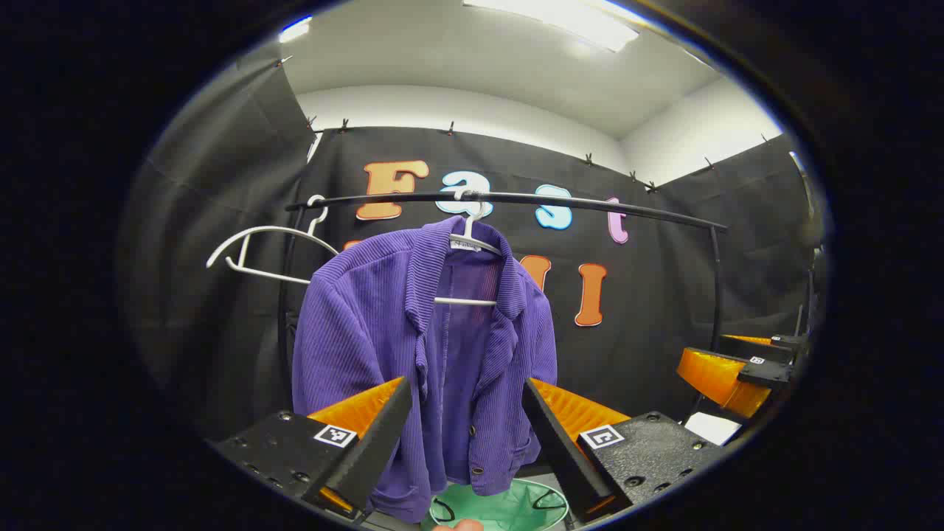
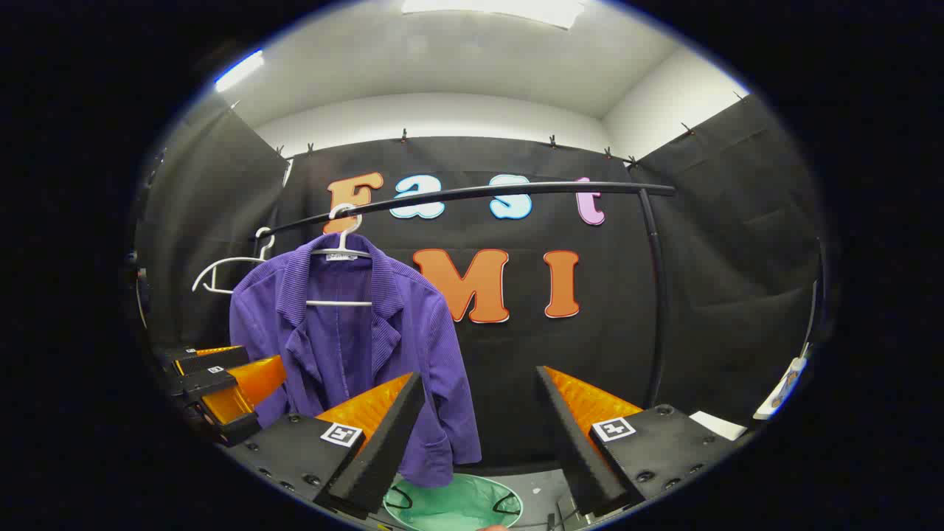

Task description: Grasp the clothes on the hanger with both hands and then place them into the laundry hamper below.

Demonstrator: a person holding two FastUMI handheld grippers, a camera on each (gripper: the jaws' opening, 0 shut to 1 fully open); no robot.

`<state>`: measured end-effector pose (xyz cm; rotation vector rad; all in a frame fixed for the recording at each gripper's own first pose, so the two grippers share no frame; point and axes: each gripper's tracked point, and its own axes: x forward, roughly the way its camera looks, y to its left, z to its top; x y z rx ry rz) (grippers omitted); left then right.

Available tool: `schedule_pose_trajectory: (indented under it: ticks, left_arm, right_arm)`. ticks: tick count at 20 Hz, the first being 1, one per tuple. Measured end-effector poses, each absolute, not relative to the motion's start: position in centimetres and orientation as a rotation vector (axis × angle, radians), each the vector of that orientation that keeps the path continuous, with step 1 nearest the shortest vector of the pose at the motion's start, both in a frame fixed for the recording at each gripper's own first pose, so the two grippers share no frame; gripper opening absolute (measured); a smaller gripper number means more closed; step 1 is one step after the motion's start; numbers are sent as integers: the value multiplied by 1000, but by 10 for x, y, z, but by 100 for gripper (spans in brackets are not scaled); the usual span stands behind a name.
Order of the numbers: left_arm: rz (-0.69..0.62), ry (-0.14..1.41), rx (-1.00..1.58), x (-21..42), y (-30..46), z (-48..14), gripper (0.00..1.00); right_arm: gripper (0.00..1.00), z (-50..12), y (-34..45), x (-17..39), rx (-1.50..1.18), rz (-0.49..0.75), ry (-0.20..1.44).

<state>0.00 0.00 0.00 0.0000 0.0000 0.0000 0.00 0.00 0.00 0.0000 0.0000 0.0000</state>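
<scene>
Both views are evenly and brightly lit from above. A ceiling light (image 1: 549, 18) glares white at the top of the left gripper view, blown out with no detail; a second strip (image 1: 295, 29) shines at the upper left. The right gripper view has the same panel (image 2: 490, 9) clipped at its top and a strip (image 2: 237, 70) at the left. Shadows are soft and faint. The black cloth soaks up light and shows only slight creases. Fisheye distortion bows the rail (image 1: 509, 199) and bends the walls near the rim, where the picture darkens and softens. The jacket (image 1: 420, 346) is sharp, its ribbing clear.
</scene>
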Motion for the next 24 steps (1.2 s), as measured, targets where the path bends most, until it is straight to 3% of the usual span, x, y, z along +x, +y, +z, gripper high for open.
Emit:
schedule_pose_trajectory:
  ticks: [1,4,5,8,9,11,12,14,17,19,20,23,24]
  left_arm:
    - [-18,3,3,3,5,-1,92]
    - [-40,-2,7,13,16,2,95]
    - [-32,-6,12,15,21,4,95]
    - [27,-26,10,19,33,8,95]
    - [51,-25,8,21,35,8,91]
    - [91,-39,2,24,33,11,95]
    - [117,-47,3,26,33,13,95]
    - [194,-44,-6,27,30,13,91]
    - [278,-51,-7,31,25,12,95]
    - [343,-44,0,27,25,10,91]
    - [365,-47,-3,26,24,11,95]
    - [460,-38,2,15,33,6,91]
    - [492,-36,5,10,36,7,95]
  right_arm:
    - [92,0,6,6,-5,-15,-4]
    - [93,-4,27,18,5,-4,20]
    - [98,-3,29,22,-6,-4,12]
    - [94,-1,36,36,-43,28,-6]
    - [94,0,39,42,-36,54,-11]
    - [98,5,39,54,-29,108,-30]
    - [94,7,36,62,-39,131,-46]
    - [94,6,33,75,-57,191,-51]
    - [97,1,39,95,-1,303,-51]
    - [94,-10,39,111,12,360,-30]
    - [94,-14,43,118,15,394,-31]
    - [98,-32,69,143,17,500,-6]
    - [94,-41,82,152,27,534,10]
